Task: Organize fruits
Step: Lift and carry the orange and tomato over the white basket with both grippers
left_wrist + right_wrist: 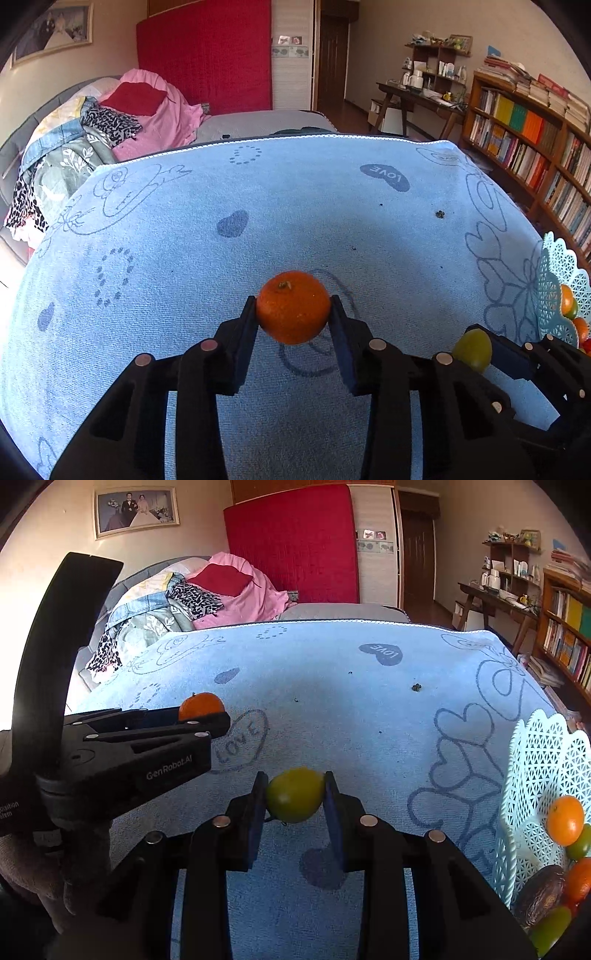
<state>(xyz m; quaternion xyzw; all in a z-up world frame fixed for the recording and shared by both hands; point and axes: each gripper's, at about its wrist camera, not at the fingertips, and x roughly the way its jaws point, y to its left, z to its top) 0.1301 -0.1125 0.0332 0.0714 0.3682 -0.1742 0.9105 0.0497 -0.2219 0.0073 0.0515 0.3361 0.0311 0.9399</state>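
A blue towel (258,221) printed with hearts and flowers covered the table, and most of it lay bare: the whole middle and the far edge, where a white hem ran, were open, with only a few dark crumbs (439,213) toward the far right. Beyond the far edge stood a bed (258,123) heaped with clothes, and a bookshelf (524,147) ran along the right side of the room. A white lattice basket (535,775) sat at the towel's right edge, near the front; in it lay oranges, green fruits and one dark brown fruit.

The left tongs (293,314) were closed on an orange (293,312), both pads pressing its sides, stem end up. The orange was over the towel's front middle, above a drawn heart outline; whether it rested on the cloth or hung just clear could not be told.

The right tongs (295,795) gripped a green fruit (295,794) the same way, a pad against each side, just beside the left pair and between it and the basket. The two pairs of tongs were near each other without touching.
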